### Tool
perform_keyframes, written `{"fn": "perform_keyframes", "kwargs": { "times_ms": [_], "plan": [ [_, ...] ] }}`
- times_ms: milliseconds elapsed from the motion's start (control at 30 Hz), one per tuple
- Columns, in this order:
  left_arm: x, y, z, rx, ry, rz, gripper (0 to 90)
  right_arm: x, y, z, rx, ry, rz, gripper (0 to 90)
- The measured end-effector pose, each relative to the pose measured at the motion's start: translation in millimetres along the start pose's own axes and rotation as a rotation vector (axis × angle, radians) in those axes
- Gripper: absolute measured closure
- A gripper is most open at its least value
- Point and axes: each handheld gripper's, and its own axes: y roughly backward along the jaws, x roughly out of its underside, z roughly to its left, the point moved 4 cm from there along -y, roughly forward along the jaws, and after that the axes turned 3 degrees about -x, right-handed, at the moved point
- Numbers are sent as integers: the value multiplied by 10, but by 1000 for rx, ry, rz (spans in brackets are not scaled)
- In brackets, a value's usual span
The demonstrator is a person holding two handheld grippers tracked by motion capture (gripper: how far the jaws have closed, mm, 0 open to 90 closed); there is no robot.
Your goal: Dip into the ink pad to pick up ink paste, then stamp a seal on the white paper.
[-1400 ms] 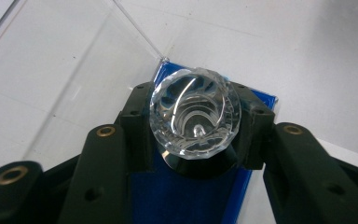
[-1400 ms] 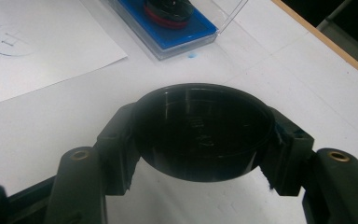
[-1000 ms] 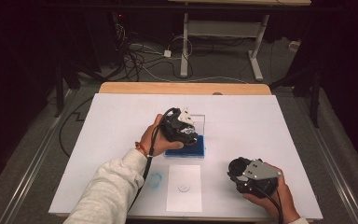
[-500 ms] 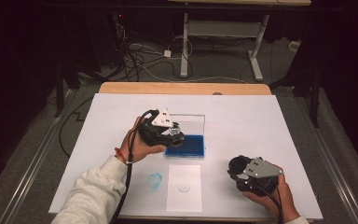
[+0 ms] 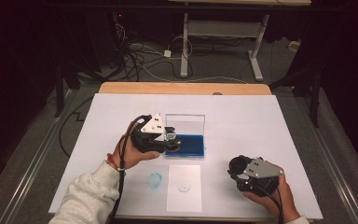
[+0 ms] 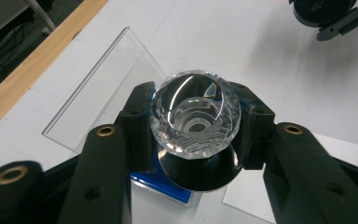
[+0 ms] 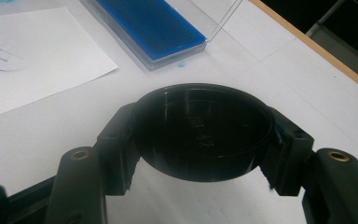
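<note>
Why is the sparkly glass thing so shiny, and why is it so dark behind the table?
Left gripper view: the clear faceted stamp in the left gripper catches bright white glare. Right gripper view: the black lid looks nearly featureless, with faint reflections. High view: light falls on the white table, while the floor behind sinks into shadow.

Faceted clear crystal-glass stamp handle [image 6: 195, 116]: glossy, w/ bright reflections. Round black plastic cap [image 7: 204, 130]: smooth, semi-gloss. Blue ink pad in clear plastic case [image 5: 185, 145]: transparent, shiny lid. White paper sheet [image 5: 183, 186]: matt. Pale wooden table edge [image 5: 182, 88]: smooth. Black gripper jaws: matt plastic, brass-look inserts.
</note>
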Motion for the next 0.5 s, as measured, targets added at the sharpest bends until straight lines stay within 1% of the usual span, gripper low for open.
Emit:
{"fn": "perform_keyframes", "kwargs": {
  "times_ms": [100, 233, 367, 433, 500],
  "plan": [
    [15, 29, -17, -1, 3, -5, 547, -3, -5, -2, -2, 3, -3, 384],
    [38, 65, -61, 2, -5, -5, 547, 8, -11, 5, -13, 4, -1, 384],
    [35, 105, -119, 19, -14, -17, 547, -2, -6, 12, -18, 2, -6, 384],
    [24, 114, -149, 37, -20, -24, 547, 6, -10, 11, -18, 4, -1, 384],
    [16, 109, -173, 34, -27, -22, 547, 13, -16, 2, -18, 0, 0, 384]
  ]
}}
